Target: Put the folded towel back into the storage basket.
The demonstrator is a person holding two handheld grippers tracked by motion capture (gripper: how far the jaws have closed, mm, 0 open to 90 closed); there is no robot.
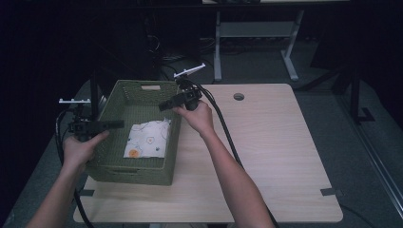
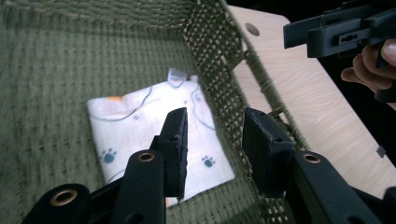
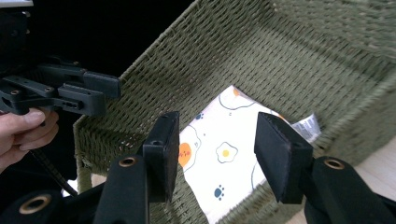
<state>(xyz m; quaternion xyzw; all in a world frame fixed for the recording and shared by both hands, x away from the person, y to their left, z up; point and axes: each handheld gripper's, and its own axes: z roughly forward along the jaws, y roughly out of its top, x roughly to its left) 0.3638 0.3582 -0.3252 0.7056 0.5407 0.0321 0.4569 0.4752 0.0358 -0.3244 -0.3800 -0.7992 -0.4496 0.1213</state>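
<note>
A green woven basket (image 1: 107, 167) stands on the left part of the table. Flat on its floor lies a folded white cloth (image 1: 148, 138) printed with fried eggs and paw marks. My left gripper (image 1: 118, 124) reaches in level over the basket's left rim, jaws apart with nothing between them. In the left gripper view (image 2: 212, 149) the cloth (image 2: 135, 126) lies below the jaws. My right gripper (image 1: 164, 105) hangs over the right rim, open and empty; in its own view (image 3: 217, 140) the cloth (image 3: 224, 163) and the basket wall (image 3: 289, 56) lie beyond it.
The light wooden table (image 1: 275, 152) stretches bare to the right of the basket, with a round cable hole (image 1: 239, 97) near its far edge and a tape mark (image 1: 330, 192) at the front right. A second desk's legs (image 1: 290, 52) stand behind. Cables trail from both grippers.
</note>
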